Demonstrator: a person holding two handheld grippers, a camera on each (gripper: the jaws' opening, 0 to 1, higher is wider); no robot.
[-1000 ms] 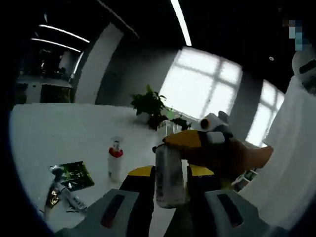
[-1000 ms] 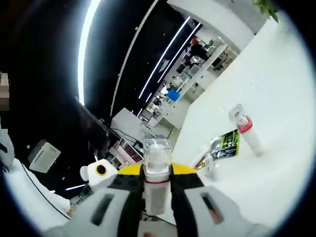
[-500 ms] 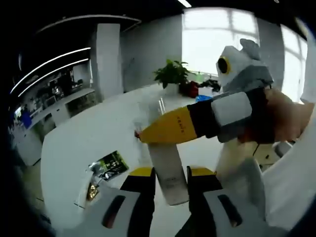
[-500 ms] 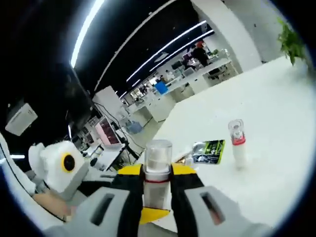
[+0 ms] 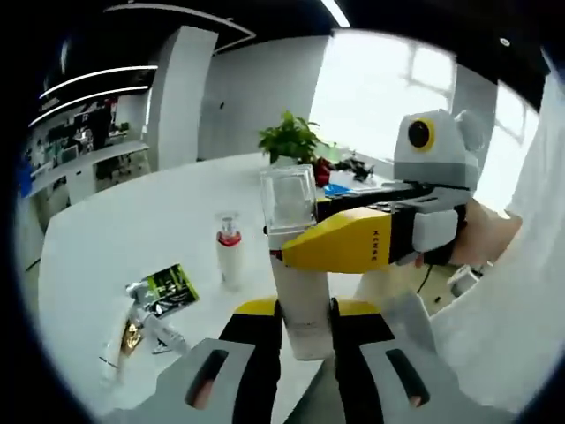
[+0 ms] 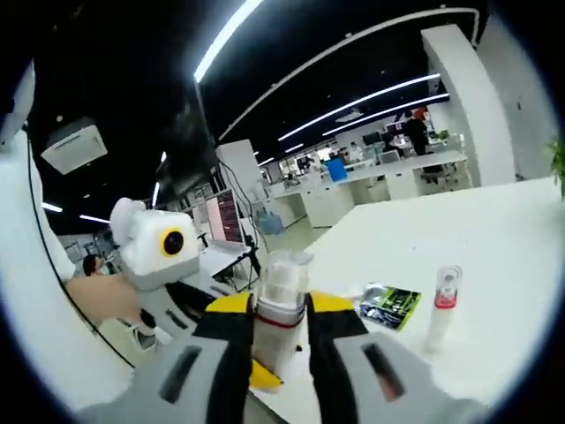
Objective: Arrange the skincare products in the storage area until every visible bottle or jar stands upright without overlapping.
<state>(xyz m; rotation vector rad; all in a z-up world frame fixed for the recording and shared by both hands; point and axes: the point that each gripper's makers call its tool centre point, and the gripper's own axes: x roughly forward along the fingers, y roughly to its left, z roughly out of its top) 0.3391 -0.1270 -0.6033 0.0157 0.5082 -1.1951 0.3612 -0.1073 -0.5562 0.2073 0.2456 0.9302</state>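
Observation:
A white bottle [image 5: 302,305] with a clear square cap and a red ring at its neck is held above the white table [image 5: 115,230]. My left gripper [image 5: 303,311] is shut on its lower body. My right gripper [image 5: 288,249] reaches in from the right and is shut on the bottle just under the cap. In the right gripper view the same bottle [image 6: 281,287] rises between my right gripper's [image 6: 281,309] yellow-tipped jaws, and the left gripper [image 6: 263,373] grips it lower down. A second, smaller bottle [image 5: 229,256] with a red collar stands upright on the table.
A green sachet [image 5: 169,284] and a few tubes [image 5: 141,320] lie flat on the table near the standing bottle [image 6: 441,309]. A potted plant [image 5: 291,141] stands at the table's far edge. A person's hand [image 6: 99,296] holds the left gripper. Desks fill the room behind.
Both views have swung with the hands. The bottle stays gripped by both grippers and now stands more upright between the left jaws, its clear cap plainly visible.

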